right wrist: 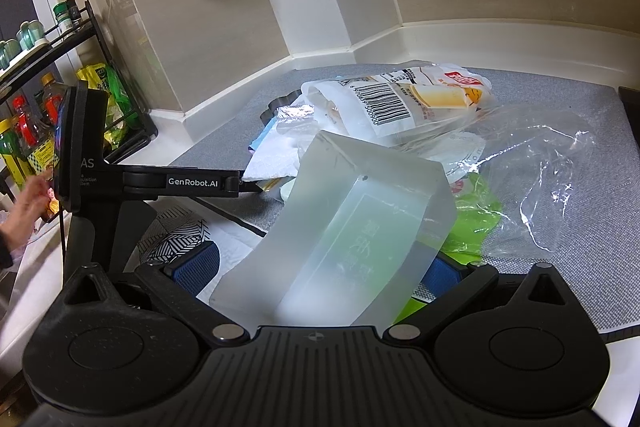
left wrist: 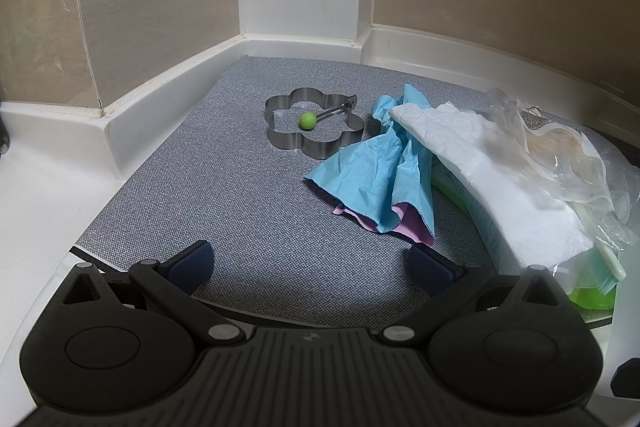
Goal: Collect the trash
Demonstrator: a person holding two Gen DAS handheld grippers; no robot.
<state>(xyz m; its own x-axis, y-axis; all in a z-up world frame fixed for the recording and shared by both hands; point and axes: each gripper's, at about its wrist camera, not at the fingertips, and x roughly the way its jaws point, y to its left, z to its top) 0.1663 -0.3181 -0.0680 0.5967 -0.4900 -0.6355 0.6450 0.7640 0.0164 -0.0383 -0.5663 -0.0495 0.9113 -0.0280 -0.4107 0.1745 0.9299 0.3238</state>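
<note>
A grey woven mat (left wrist: 248, 211) covers the counter corner. The left gripper (left wrist: 310, 261) hovers over it spread wide and empty, near crumpled blue paper (left wrist: 376, 183) and a flower-shaped egg ring (left wrist: 314, 127). The right gripper (right wrist: 320, 267) clamps a frosted plastic box (right wrist: 344, 227) before the wrapper pile (right wrist: 404, 107).

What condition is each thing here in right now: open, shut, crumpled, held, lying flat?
Left hand-held gripper: open, empty.
Right hand-held gripper: shut on the frosted translucent plastic box.
Flower-shaped metal egg ring: lying flat on the grey mat.
Blue paper sheet: crumpled.
White paper towel: draped over the pile.
Clear plastic bag: crumpled, empty.
</note>
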